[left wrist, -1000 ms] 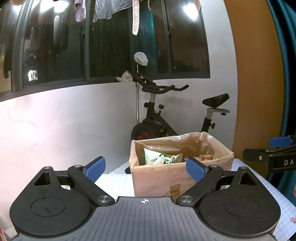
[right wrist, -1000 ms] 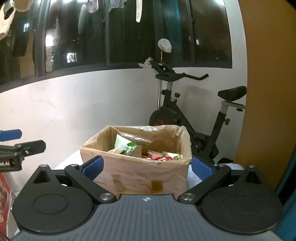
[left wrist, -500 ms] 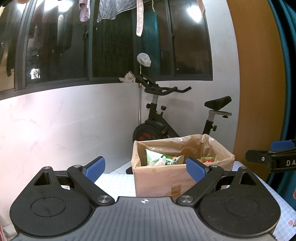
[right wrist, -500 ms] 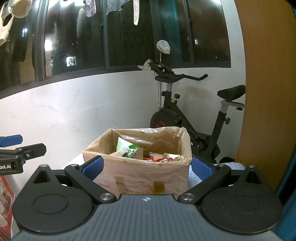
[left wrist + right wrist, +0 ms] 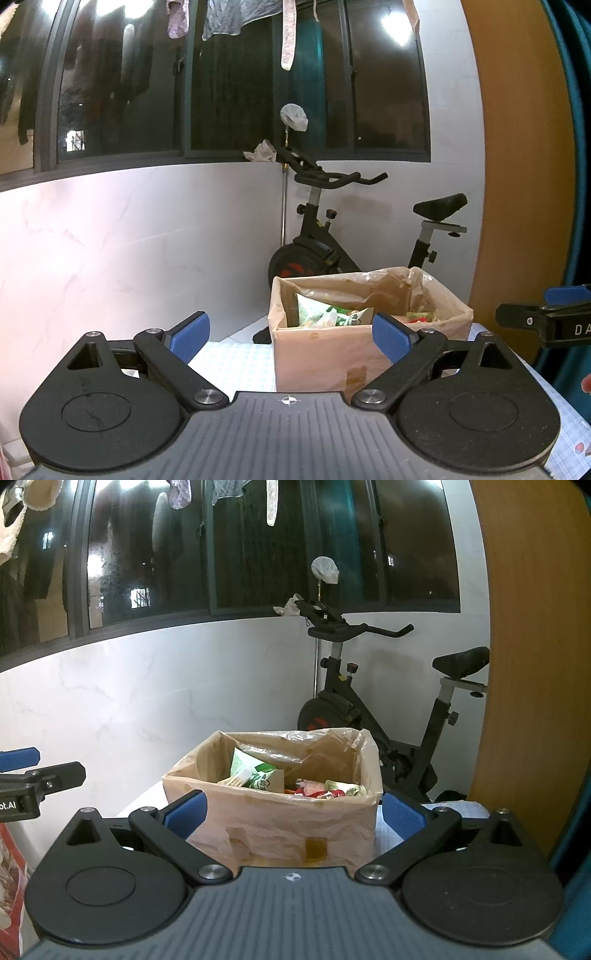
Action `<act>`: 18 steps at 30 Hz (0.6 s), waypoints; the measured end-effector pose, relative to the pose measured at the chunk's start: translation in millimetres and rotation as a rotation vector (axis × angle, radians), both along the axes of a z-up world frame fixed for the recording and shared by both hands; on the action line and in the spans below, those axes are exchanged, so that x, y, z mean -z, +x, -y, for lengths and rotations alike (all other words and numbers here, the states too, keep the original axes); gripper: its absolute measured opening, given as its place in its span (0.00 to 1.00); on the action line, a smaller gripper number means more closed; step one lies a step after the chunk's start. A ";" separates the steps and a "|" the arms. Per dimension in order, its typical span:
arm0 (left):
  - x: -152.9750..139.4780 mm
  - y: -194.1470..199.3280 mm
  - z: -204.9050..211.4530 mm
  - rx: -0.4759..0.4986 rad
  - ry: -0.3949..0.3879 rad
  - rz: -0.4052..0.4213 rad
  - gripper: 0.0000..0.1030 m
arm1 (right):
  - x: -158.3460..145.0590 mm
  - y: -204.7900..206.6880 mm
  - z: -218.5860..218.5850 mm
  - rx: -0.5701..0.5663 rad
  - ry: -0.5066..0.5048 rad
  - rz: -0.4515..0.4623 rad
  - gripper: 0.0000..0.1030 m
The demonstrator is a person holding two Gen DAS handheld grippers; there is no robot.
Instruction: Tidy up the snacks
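A cardboard box (image 5: pixel 280 812), lined w/ a thin plastic bag, sits on the checked worktop (image 5: pixel 236 358) near the white wall, an exercise bike (image 5: pixel 373 701) parked at the far side; inside are several snack packets (image 5: pixel 295 781), incl. a green-and-white pouch (image 5: pixel 325 314) propped at the left. The left hand-held gripper (image 5: pixel 291 334) and right hand-held gripper (image 5: pixel 291 808) both hover short of the box w/ blue pads apart, holding nothing. Judging by this, some snacks are already boxed, but whether more wait outside can't be told.
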State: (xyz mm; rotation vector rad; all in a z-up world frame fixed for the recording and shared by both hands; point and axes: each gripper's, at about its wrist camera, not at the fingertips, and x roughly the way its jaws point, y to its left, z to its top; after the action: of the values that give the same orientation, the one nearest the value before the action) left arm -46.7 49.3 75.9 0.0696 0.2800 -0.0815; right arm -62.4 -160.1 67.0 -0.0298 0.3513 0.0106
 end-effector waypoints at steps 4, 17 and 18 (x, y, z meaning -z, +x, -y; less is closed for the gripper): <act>-0.2 1.3 1.2 -0.006 -0.002 -0.002 0.93 | 0.0 0.3 -0.2 0.001 -0.001 0.000 1.00; 0.4 1.6 7.5 -0.032 -0.014 -0.006 0.94 | 1.6 0.4 -0.6 0.001 -0.002 -0.004 1.00; 0.5 1.5 8.1 -0.033 -0.014 -0.006 0.94 | 2.7 0.3 -0.7 0.001 -0.002 -0.005 1.00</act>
State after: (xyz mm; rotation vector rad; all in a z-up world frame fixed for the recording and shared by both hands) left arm -45.2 41.2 75.4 0.0509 0.2868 -0.0507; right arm -62.1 -159.4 64.4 -0.0320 0.3559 0.0094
